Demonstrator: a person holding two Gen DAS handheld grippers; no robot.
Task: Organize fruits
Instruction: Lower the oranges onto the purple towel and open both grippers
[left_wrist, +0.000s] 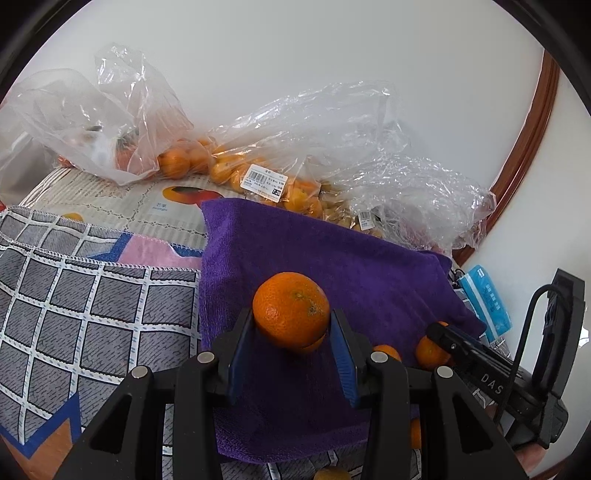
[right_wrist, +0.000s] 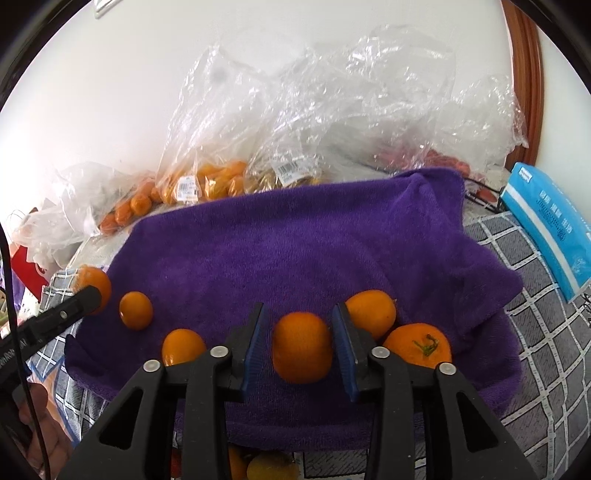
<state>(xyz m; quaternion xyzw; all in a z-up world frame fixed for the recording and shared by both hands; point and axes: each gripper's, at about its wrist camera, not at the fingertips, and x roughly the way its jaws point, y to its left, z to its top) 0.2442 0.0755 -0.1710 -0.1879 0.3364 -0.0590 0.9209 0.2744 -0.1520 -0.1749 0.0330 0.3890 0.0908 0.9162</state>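
Sorting fruit onto the purple towel (right_wrist: 295, 236) is where we are, and by our reading the job is partly done. In the right wrist view five small oranges already lie along the towel's near edge: two loose mandarins on its left part (right_wrist: 136, 309) (right_wrist: 183, 346), one between our right gripper (right_wrist: 301, 345) fingers, a smaller oval fruit (right_wrist: 373, 314) just right of that, and a stemmed mandarin (right_wrist: 419, 345) at the near right.

Our left gripper (left_wrist: 291, 343) is clamped on a mandarin (left_wrist: 291, 308) held over the towel; both blue pads press its sides. Our right gripper straddles the middle mandarin (right_wrist: 302, 347), which rests on the towel. The right pad seems at its skin while a dark gap shows on the left, so we judge the jaws released rather than gripping, though the margin is slim.

Much is left. Behind the towel, against the wall, the clear plastic bags (right_wrist: 229, 147) hold many more oranges (left_wrist: 177, 160), plus a bag of paler yellowish fruit (right_wrist: 291, 181) and something reddish (right_wrist: 443, 162) that we cannot name. More fruit shows below the towel's near edge, off the cloth. The left mandarin has yet to be set down, probably beside the two on the left.
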